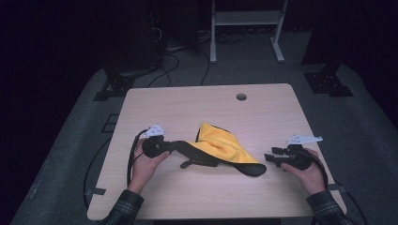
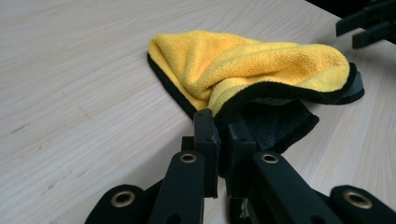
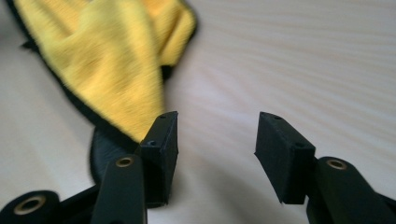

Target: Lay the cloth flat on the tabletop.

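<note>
Left claw [image 2: 223,122] pinches the black-edged yellow microfibre cloth [image 2: 247,70]; empty right claw [image 3: 215,135] gapes near the cloth's opposite end.

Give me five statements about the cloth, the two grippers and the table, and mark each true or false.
1. The left gripper is shut on the black edge of the yellow cloth. True.
2. The right gripper clamps the cloth. False: its jaws stand apart with nothing between them.
3. The cloth is spread flat. False: it is bunched and folded.
4. The table has a round hole near its far edge. True.
5. The cloth is red. False: it is yellow with black trim.
</note>
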`<action>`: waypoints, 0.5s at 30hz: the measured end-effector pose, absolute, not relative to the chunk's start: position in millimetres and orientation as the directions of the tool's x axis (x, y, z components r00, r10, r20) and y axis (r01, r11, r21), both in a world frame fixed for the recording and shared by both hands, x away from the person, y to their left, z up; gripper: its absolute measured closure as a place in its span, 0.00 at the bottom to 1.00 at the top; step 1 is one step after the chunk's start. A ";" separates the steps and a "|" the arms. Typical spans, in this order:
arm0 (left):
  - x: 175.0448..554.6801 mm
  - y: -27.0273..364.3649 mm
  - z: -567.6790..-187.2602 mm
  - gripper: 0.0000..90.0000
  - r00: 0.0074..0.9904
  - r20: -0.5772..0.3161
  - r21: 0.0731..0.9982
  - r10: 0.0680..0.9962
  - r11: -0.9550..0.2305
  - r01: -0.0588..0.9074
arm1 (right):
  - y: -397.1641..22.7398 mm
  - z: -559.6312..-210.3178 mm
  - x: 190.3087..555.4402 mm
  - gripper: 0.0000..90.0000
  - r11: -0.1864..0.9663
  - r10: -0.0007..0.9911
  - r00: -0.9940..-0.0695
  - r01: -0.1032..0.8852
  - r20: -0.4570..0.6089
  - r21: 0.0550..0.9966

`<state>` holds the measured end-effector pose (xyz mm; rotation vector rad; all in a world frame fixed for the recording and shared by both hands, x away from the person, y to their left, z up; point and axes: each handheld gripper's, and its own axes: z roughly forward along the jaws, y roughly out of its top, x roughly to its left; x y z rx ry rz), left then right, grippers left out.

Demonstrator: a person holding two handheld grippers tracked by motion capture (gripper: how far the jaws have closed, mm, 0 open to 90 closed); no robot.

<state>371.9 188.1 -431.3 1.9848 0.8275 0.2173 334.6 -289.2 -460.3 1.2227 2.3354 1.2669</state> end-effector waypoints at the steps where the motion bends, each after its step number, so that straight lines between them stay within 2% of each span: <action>1: 371.7 188.7 -431.3 0.95 0.756 -0.174 0.824 0.631 -0.327 0.463 | -285.5 -460.9 333.1 0.53 0.295 0.744 -0.641 0.566 0.186 0.770; 6: 371.0 188.3 -428.1 0.95 0.757 -0.161 0.828 0.633 -0.330 0.453 | -272.0 -467.3 324.2 0.55 0.353 0.711 -0.678 0.572 0.185 0.740; 7: 371.0 188.5 -427.9 0.95 0.757 -0.162 0.829 0.633 -0.329 0.453 | -271.6 -469.2 323.2 0.60 0.364 0.708 -0.682 0.577 0.186 0.731; 12: 371.4 190.6 -426.5 0.95 0.754 -0.163 0.832 0.637 -0.321 0.452 | -268.4 -475.4 323.1 0.66 0.395 0.696 -0.693 0.590 0.190 0.704; 15: 371.5 191.4 -425.9 0.95 0.753 -0.164 0.833 0.637 -0.319 0.452 | -265.4 -476.6 322.5 0.76 0.407 0.684 -0.704 0.587 0.192 0.700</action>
